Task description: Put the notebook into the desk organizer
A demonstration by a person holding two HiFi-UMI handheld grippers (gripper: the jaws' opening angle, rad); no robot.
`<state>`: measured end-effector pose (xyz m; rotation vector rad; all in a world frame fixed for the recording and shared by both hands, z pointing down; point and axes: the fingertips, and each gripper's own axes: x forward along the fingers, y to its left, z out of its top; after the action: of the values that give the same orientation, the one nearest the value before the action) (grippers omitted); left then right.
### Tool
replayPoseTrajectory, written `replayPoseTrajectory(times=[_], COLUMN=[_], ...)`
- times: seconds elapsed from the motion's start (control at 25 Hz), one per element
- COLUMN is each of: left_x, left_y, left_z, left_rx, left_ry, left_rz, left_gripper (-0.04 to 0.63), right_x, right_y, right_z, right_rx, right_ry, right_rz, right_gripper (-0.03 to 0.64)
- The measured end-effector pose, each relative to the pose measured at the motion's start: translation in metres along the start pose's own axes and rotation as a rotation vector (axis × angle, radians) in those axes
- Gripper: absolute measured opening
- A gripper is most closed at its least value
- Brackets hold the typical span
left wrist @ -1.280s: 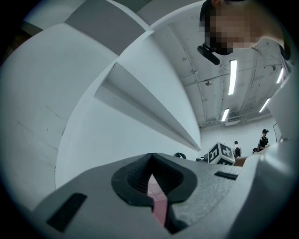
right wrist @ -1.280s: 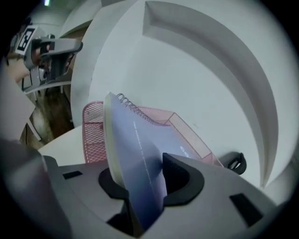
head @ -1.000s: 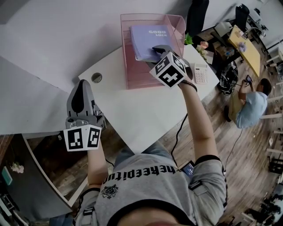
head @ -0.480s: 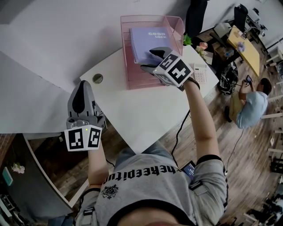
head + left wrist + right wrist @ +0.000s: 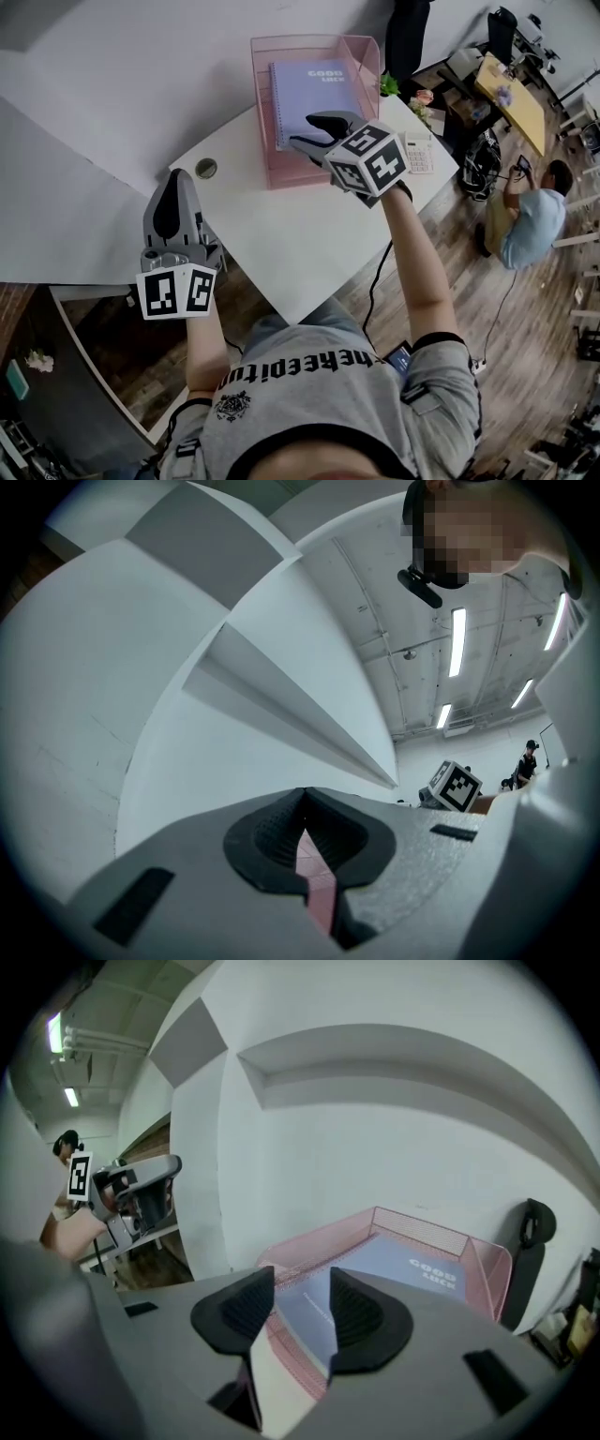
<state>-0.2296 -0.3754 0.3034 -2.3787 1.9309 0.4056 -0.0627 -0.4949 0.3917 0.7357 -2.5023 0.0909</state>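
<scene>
Head view: notebook [image 5: 314,89] lies flat in the pink tray [image 5: 281,174] at the far side of the desk [image 5: 281,244], cover up. Just short of the tray's front wall hovers the right gripper [image 5: 302,129], jaws apart and closing with nothing between them. Right gripper view shows only tray rim and notebook past the gap. Near the desk's left edge, the left gripper [image 5: 174,180] has its jaws together and is empty.

Judgement: placement looks done, and the step in hand is letting go and getting clear. To do it well:
- Back straight out along the jaws.
- Rise above the mesh wall.
- Don't snag the cover or nudge the tray.
- Check that the notebook sits square, not riding the rim.
</scene>
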Motion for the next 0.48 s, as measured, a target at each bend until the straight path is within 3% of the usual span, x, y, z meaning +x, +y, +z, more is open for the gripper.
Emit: replayPoseTrajectory(times=[0.12, 0.16, 0.48], left_x=[-0.004, -0.004, -0.004], left_y=[-0.003, -0.004, -0.02], left_z=[0.003, 0.004, 0.011], left_rx=[0.001, 0.001, 0.0], left_ry=[-0.003, -0.004, -0.018], left_rz=[-0.011, -0.015, -0.06], left_gripper=[0.003, 0.003, 0.003], right_x=[-0.014, -0.018, -0.061], right_y=[-0.003, -0.004, -0.005], right_z=[0.003, 0.004, 0.011], right_rx=[0.048, 0.061, 0.112], right_ry=[-0.063, -0.083, -0.242], right_rz=[-0.075, -0.099, -0.272], right_gripper=[0.021, 0.002, 0.002])
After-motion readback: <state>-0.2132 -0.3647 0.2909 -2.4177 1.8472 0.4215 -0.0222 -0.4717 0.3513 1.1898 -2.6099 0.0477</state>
